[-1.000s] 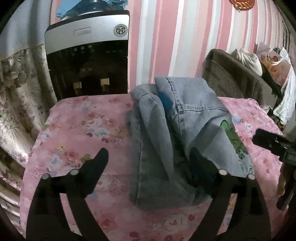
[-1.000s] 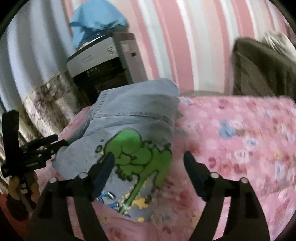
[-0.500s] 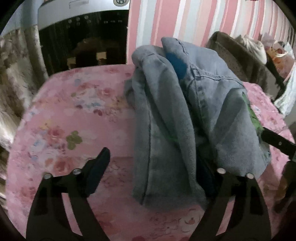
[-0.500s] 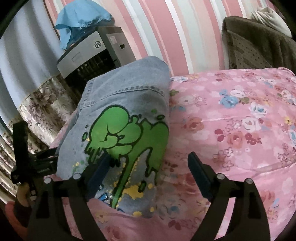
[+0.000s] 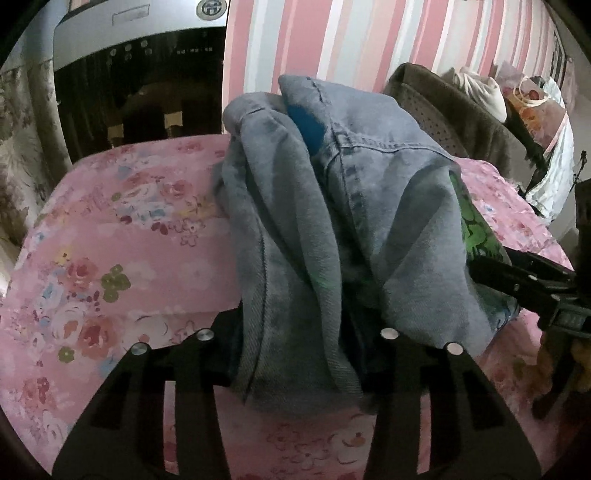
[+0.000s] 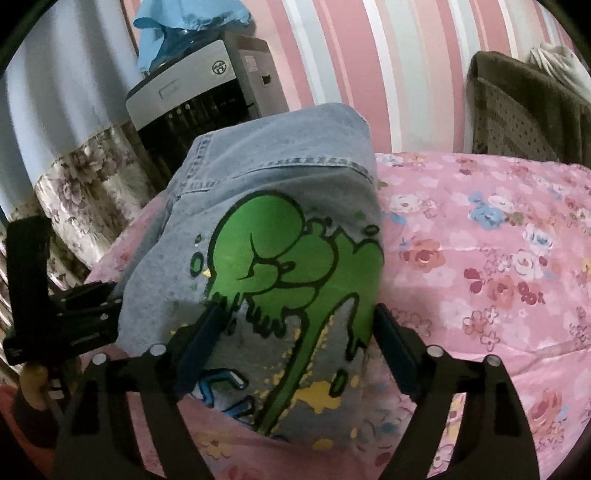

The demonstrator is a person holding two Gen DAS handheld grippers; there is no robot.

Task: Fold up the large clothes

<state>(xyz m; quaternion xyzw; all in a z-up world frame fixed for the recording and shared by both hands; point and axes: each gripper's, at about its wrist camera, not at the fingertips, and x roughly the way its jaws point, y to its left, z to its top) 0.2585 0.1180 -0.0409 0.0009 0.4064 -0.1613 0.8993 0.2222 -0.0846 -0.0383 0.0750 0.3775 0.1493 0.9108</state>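
Observation:
A folded blue denim garment with a green cartoon print lies in a heap on the pink floral table cover. My left gripper has closed in on the near fold of the denim, which bunches between its fingers. My right gripper straddles the printed end of the garment, its jaws still apart, with the cloth between them. The right gripper shows in the left wrist view at the garment's right side. The left gripper shows in the right wrist view at the garment's left side.
A black and silver appliance stands behind the table, topped with a blue cloth. A brown covered chair stands at the back right by the pink striped wall. A floral curtain hangs on the left.
Both grippers moved forward onto the garment. The left jaws narrowed from wide open to closed around the near fold. The right jaws now flank the printed end.

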